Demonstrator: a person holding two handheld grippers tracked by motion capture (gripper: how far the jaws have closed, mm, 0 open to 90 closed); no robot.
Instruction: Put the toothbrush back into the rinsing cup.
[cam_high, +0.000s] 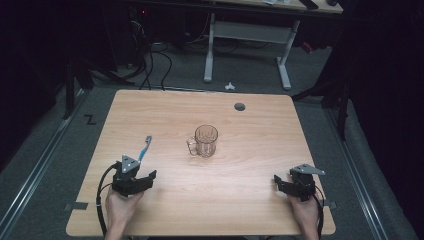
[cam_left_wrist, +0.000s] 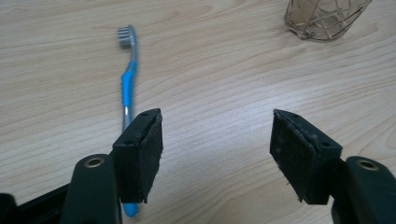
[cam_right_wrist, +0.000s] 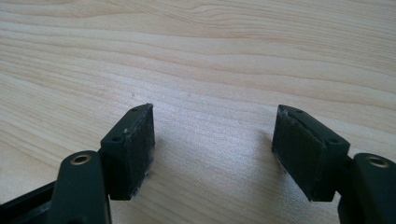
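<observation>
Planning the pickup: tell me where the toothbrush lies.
In the high view the toothbrush lies flat on the table's left half, just beyond the left gripper, left of the glass mug.

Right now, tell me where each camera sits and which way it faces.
High view: above the person's side, looking forward and down on the table; both hands, left gripper and right gripper show.
Left gripper view: on the left gripper, looking along its open jaws at the toothbrush and glass mug.
Right gripper view: on the right gripper, open jaws over bare wood.
Shared: high and left gripper views both show toothbrush and mug.
</observation>
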